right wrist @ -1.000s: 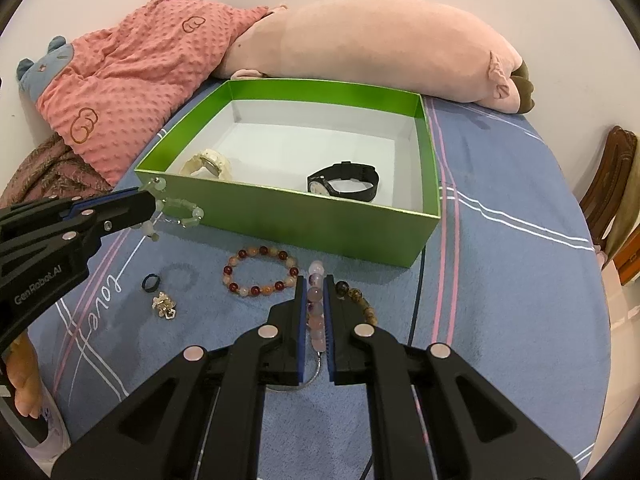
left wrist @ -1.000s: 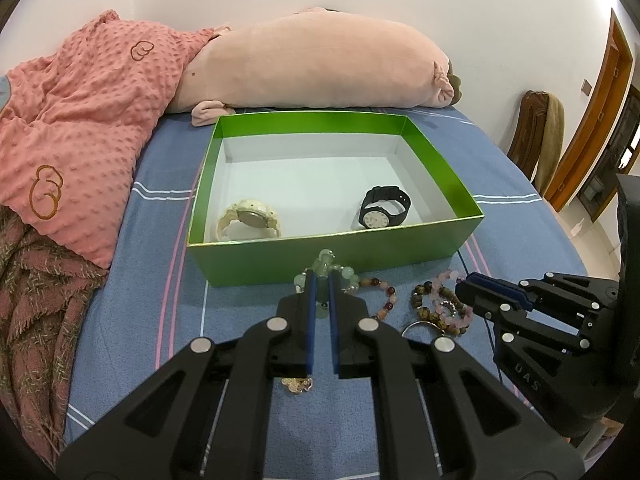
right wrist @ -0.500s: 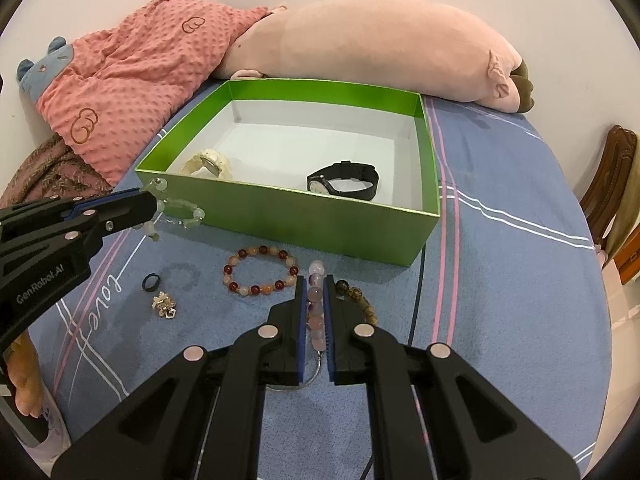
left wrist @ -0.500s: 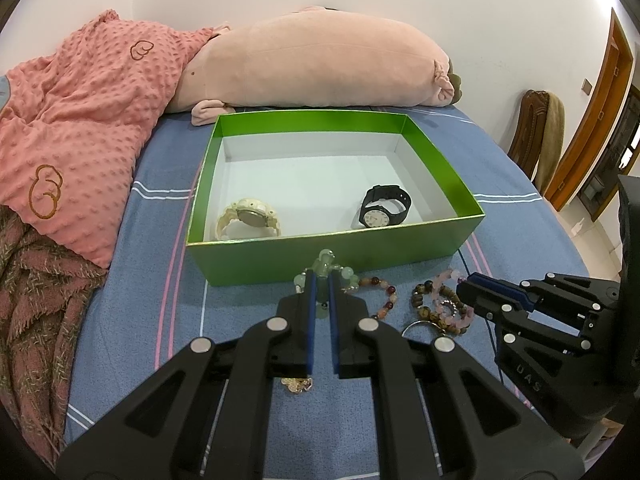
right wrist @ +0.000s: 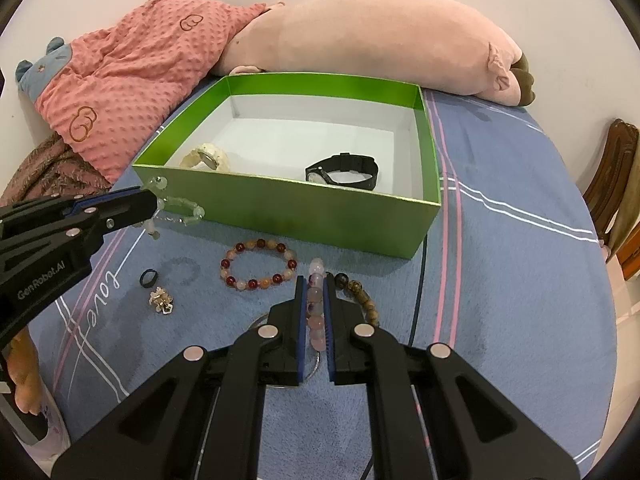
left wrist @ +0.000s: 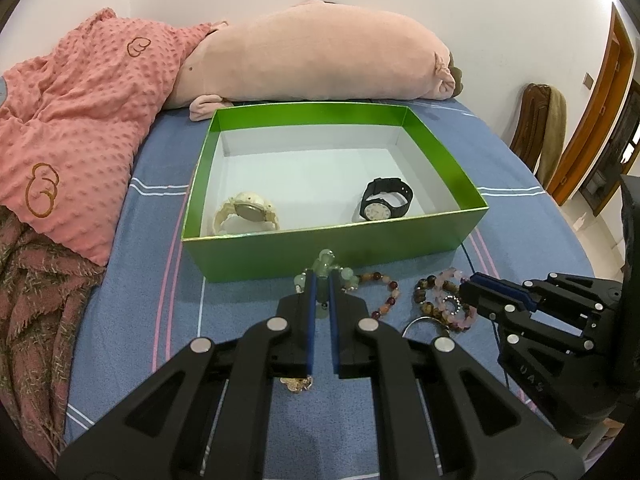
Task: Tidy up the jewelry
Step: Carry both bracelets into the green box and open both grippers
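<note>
Both bracelets clamped, box at 12.
Left gripper [left wrist: 321, 280] on green beads [right wrist: 182, 205], right gripper [right wrist: 313, 285] on pink beads [right wrist: 316, 300]; lift advised clear of box [left wrist: 320, 244] rim before release.

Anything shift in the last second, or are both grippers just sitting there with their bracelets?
Nothing has visibly changed. The left gripper stays shut on the pale green bracelet in front of the green box, and the right gripper stays shut on the pink bead bracelet. The red-and-orange bracelet, black ring, gold charm and both watches in the box lie where they were.
</note>
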Available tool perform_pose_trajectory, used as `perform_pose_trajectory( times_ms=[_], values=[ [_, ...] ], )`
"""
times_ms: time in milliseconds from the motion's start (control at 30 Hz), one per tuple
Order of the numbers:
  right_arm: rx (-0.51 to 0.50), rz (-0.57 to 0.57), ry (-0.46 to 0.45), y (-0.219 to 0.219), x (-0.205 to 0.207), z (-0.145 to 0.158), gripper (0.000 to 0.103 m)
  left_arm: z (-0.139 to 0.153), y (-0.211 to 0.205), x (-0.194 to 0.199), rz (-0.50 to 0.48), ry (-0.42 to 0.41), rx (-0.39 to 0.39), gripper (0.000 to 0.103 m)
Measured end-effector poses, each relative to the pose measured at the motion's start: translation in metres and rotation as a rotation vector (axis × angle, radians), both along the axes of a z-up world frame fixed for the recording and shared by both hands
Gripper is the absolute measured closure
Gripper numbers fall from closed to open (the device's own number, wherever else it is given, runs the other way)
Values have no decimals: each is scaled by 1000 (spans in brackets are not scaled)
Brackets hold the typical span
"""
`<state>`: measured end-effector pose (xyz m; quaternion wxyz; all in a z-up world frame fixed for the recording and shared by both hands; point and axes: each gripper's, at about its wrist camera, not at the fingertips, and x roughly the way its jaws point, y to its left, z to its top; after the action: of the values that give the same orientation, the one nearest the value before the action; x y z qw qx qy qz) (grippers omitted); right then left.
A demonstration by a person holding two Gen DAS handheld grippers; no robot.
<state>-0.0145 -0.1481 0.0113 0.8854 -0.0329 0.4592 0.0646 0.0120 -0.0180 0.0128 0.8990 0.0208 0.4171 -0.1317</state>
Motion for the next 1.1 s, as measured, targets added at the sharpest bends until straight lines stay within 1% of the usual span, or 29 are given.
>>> perform_pose_trajectory(
  times_ms=[67,133,233,333,400,467,567,667,700,767,833,900,967,1033,1067,1100],
  values=[
    [10,-1,-3,-2,-1,2,95,2,4,1,-3,6,-20,97],
    [17,-2,-17,-4,-3,9,95,8,11,1,-9,4,-60,97],
    [32,2,-55,-7,-8,28,95,19,19,2,-24,11,-117,97],
    [51,10,-95,-11,-8,52,95,33,27,13,-15,44,-179,97],
    [44,16,-130,-11,-4,70,95,45,31,20,-6,51,-205,97],
    [30,13,-163,-11,4,84,95,55,33,27,5,39,-227,97],
    [48,3,-155,-17,27,92,95,61,31,42,18,35,-246,97],
    [59,-30,-144,-24,53,85,95,58,19,59,19,15,-225,97],
    [66,-43,-138,-27,63,80,95,54,11,66,12,-2,-208,96],
    [90,-68,-125,-33,81,68,95,47,4,75,13,-2,-193,96],
    [102,-82,-101,-35,95,55,95,34,-1,88,22,35,-197,96],
    [107,-104,-56,-39,110,36,95,22,-4,97,22,66,-198,96],
    [109,-111,-22,-40,118,22,95,13,-5,102,34,87,-180,96],
    [89,-99,-12,-38,120,15,95,9,-5,102,36,101,-177,96],
    [66,-82,-9,-35,121,12,92,9,-4,101,37,103,-178,96],
    [51,-75,-9,-33,120,11,85,12,-2,98,39,102,-174,96]
  ],
)
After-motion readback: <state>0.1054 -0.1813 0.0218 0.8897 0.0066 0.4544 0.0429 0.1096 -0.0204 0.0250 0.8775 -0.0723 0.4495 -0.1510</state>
